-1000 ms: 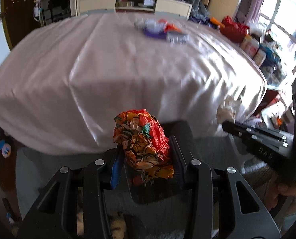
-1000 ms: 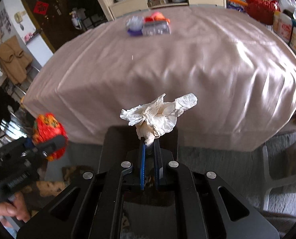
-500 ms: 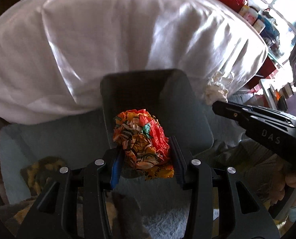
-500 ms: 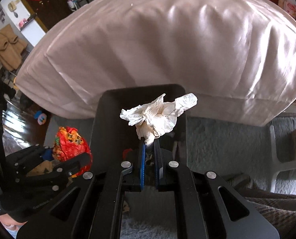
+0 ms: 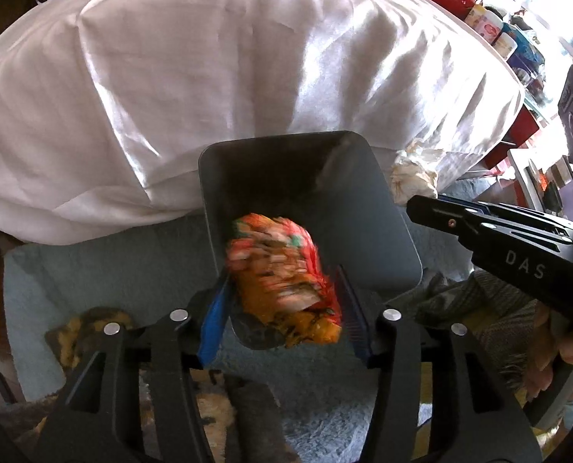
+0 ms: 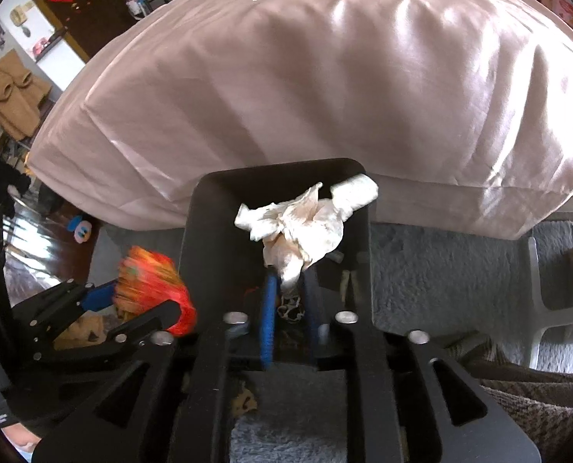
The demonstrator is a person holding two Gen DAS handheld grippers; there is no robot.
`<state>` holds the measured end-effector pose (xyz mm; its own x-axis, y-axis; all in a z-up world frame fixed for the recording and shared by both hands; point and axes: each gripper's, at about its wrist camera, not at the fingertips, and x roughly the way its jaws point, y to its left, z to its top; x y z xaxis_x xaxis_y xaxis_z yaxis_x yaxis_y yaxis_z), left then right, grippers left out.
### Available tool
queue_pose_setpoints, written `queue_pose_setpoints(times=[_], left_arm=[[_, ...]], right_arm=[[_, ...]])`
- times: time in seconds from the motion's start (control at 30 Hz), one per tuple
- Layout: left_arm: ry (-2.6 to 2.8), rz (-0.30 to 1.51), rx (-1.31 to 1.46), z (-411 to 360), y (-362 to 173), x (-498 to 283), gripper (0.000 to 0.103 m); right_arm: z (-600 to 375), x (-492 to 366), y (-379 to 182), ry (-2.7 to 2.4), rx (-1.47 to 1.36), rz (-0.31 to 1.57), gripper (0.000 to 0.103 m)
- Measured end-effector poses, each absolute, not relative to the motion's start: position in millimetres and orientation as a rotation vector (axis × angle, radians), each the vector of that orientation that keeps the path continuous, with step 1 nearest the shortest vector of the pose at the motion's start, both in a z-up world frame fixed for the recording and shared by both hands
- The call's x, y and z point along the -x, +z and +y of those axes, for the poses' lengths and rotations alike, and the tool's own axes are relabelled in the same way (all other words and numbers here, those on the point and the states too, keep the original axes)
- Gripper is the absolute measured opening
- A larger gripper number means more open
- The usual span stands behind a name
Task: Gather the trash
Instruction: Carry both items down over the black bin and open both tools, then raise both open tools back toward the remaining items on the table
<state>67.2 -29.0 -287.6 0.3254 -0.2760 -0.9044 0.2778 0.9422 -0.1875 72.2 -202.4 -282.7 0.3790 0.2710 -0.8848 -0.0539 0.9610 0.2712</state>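
Observation:
A dark grey bin (image 5: pixel 278 142) (image 6: pixel 278 168) stands on the carpet against the cloth-covered table. My left gripper (image 5: pixel 282 293) (image 6: pixel 132 308) hangs over its near-left rim. Its jaws are opening, and the crumpled orange-red wrapper (image 5: pixel 282 281) (image 6: pixel 151 285) between them is blurred and free of the pads. My right gripper (image 6: pixel 289 281) (image 5: pixel 421 204) hangs over the bin's mouth. Its jaws are opening too. The stem of the crumpled white tissue (image 6: pixel 305 223) (image 5: pixel 413 177) sits in the gap, with the blue pads off it.
The table under a pale shiny cloth (image 5: pixel 248 58) (image 6: pixel 344 77) fills the upper view, with clutter at its far edge. Grey carpet (image 6: pixel 440 270) surrounds the bin. White chair legs (image 6: pixel 541 308) stand at right. A hand (image 5: pixel 572 351) grips the right tool.
Both grippers came down from table height to just above the bin. Both sets of jaws have widened. The wrapper now blurs as it slips, and the tissue stands loose.

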Motion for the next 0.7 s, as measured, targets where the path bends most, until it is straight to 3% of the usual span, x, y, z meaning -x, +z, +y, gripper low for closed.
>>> queue_pose_setpoints(times=[0.07,0.2,0.23,0.3,0.37,0.4,0.47,0.7], left_arm=[[-0.357,1.181,-0.005,-29,-286,-67,0.057],[-0.346,1.171,-0.014,-28,-282,-67,0.063],[-0.340,1.166,-0.016,-27,-279,-67,0.066],[-0.332,1.156,-0.014,-25,-274,-68,0.072],[-0.319,1.141,-0.006,-21,-266,-69,0.081],[-0.313,1.135,-0.001,-20,-263,-70,0.083],[-0.307,1.118,0.014,-16,-253,-73,0.090],[-0.269,1.077,0.051,-8,-227,-94,0.091]], right_arm=[[-205,-72,-281,0.206,-0.222,1.157,0.042],[-210,-74,-277,0.194,-0.232,1.143,0.045],[-212,-74,-276,0.189,-0.237,1.138,0.050],[-218,-74,-272,0.170,-0.245,1.125,0.063],[-226,-75,-265,0.132,-0.254,1.100,0.084],[-232,-76,-261,0.115,-0.256,1.085,0.088],[-240,-78,-252,0.105,-0.260,1.049,0.092],[-266,-92,-219,0.065,-0.291,0.959,0.094]])
